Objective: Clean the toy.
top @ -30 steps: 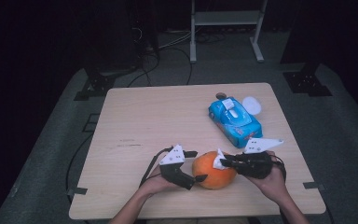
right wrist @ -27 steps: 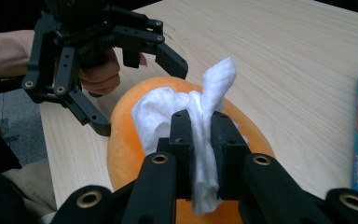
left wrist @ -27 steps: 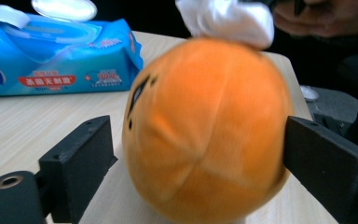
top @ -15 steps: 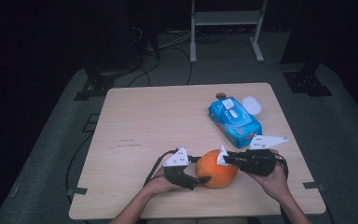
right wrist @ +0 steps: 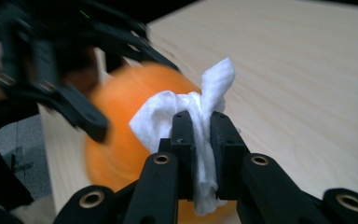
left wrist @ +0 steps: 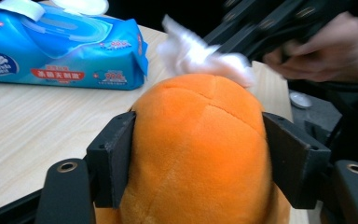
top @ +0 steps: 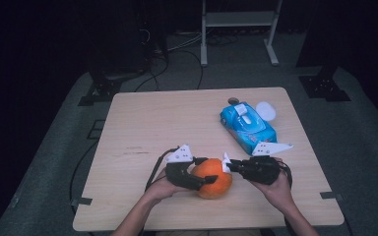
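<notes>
Two grippers work one orange plush toy [top: 215, 177] near the front edge of the table [top: 142, 128], roughly mid-width.

Left gripper [top: 199, 172]: jaws clamped on the plush toy from both sides. In the left gripper view the black pads [left wrist: 114, 156] press into the fabric left and right, and the toy [left wrist: 200, 154] bulges between them. Jaws have just been closing, and the toy sits squeezed between them now. Whether the toy's underside touches the table I cannot tell.

Right gripper [top: 228, 165]: jaws nearly together, pinching a crumpled white wipe [right wrist: 191, 116]. The wipe sticks out past the fingertips and hangs down between them. In the left gripper view the wipe [left wrist: 200, 53] touches the top of the toy. In the high view it shows as a small white tuft [top: 225, 161] at the toy's upper right edge.

Both of the person's hands come in from the bottom of the high view, left hand [top: 165, 189] and right hand [top: 275, 187] on either side of the toy.

One blue pack of wet wipes [top: 248, 127] lies flat on the table beyond the right gripper, well apart from the toy. Its flap [top: 243, 114] is on top. A white round lid [top: 266, 111] lies just beside the pack, at its far right side.
</notes>
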### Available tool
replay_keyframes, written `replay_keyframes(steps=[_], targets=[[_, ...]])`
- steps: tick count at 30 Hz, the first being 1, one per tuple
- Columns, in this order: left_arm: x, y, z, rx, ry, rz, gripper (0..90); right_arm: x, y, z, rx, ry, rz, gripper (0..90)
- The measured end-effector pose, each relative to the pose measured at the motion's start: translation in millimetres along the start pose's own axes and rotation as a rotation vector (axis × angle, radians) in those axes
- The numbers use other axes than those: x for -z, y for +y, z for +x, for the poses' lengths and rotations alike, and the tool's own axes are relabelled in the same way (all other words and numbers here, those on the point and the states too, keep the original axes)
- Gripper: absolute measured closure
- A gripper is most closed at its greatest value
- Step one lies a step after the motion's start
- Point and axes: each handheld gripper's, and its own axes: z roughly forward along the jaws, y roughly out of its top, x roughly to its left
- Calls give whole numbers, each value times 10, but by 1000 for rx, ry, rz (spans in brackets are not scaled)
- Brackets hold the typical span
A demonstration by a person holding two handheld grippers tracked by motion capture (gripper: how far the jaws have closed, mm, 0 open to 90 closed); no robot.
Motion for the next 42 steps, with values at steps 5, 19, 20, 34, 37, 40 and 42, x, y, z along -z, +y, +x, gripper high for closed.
replay_keyframes(steps=[5,19,20,34,37,40,42], targets=[[-29,9,-48,-20,25,1,284,4,79,134,63,-3,-20,800],[-25,-34,-20,-49,31,-3,257,19,74,172,69,20,-43,799],[-33,-26,-32,-37,46,-5,256,21,89,209,88,26,-45,799],[-55,-138,33,-46,18,-15,223,10,10,42,49,-18,-35,797],[-76,-115,-3,-36,60,-17,267,41,52,137,70,-20,-50,799],[-80,-114,-6,-24,52,-15,248,0,85,277,133,-4,-33,798],[-62,-123,19,-15,10,-12,183,-20,79,263,142,-9,-22,796]])
